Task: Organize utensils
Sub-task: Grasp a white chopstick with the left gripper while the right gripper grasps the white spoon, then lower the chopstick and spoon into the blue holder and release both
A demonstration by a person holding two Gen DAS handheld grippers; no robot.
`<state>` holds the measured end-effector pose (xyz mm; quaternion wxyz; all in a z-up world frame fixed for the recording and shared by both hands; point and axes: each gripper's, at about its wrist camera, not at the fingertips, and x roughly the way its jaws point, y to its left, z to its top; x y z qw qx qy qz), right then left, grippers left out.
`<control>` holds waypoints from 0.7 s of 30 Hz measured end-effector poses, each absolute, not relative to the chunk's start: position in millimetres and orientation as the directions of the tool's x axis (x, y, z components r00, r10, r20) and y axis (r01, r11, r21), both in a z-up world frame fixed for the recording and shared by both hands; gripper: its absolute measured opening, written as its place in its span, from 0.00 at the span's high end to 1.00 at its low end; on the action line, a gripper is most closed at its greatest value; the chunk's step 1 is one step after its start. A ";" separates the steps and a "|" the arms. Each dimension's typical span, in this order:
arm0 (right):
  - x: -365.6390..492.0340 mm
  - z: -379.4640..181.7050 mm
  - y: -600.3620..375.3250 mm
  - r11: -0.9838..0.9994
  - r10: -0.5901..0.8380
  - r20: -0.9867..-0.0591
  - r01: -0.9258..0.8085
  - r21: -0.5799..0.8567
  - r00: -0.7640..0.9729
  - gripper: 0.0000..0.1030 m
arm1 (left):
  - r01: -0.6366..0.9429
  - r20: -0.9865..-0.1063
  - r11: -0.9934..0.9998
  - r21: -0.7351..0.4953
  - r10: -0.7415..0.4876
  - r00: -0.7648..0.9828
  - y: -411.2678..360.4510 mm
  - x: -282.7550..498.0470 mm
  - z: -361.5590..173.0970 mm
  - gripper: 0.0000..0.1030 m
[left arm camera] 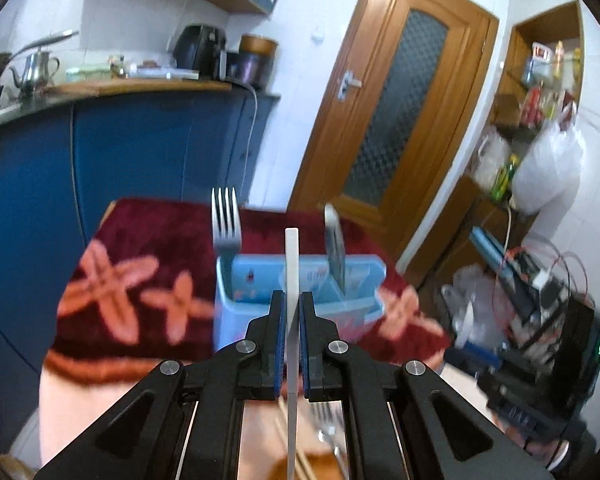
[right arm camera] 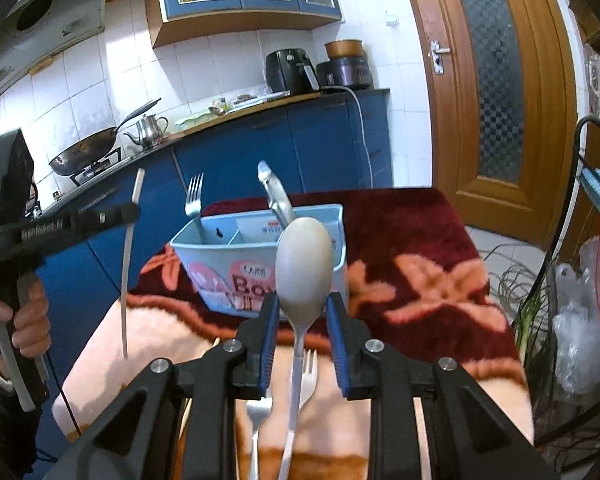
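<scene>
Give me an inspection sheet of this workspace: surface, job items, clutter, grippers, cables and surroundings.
Surface: dark red floral cloth over the table.
Job's things: light blue plastic utensil holder holding a metal fork and another metal utensil; a white fork lies on the table.
Clutter: nothing seen on the cloth.
Grippers: left gripper shut on a thin white stick; right gripper shut on a grey metal spoon, bowl up.
Cables: white cord down the blue cabinets; red wires at the side.
Surroundings: wooden door, wok, kettle.
</scene>
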<state>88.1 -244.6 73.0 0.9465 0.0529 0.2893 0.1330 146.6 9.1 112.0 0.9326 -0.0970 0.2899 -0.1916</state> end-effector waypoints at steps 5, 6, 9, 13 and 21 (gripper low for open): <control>92.7 79.8 -248.0 0.964 0.263 -0.503 -0.209 0.161 0.824 0.74 | 0.270 -0.435 0.918 -0.291 -0.379 0.817 9.6 164.8 129.9 0.94; 94.1 81.5 -248.8 0.965 0.262 -0.497 -0.208 0.162 0.827 0.74 | 0.262 -0.424 0.918 -0.296 -0.373 0.825 10.4 167.8 131.9 0.94; 97.8 87.1 -250.2 0.965 0.260 -0.480 -0.207 0.161 0.838 0.74 | 0.239 -0.397 0.922 -0.306 -0.351 0.848 12.2 180.4 137.7 0.94; 100.2 93.2 -248.0 0.967 0.254 -0.455 -0.208 0.150 0.853 0.74 | 0.219 -0.352 0.930 -0.297 -0.320 0.880 11.2 192.6 149.6 0.94; 108.4 97.1 -244.5 0.963 0.266 -0.440 -0.224 0.148 0.857 0.74 | 0.165 -0.238 0.958 -0.234 -0.221 0.946 6.1 208.2 151.9 0.94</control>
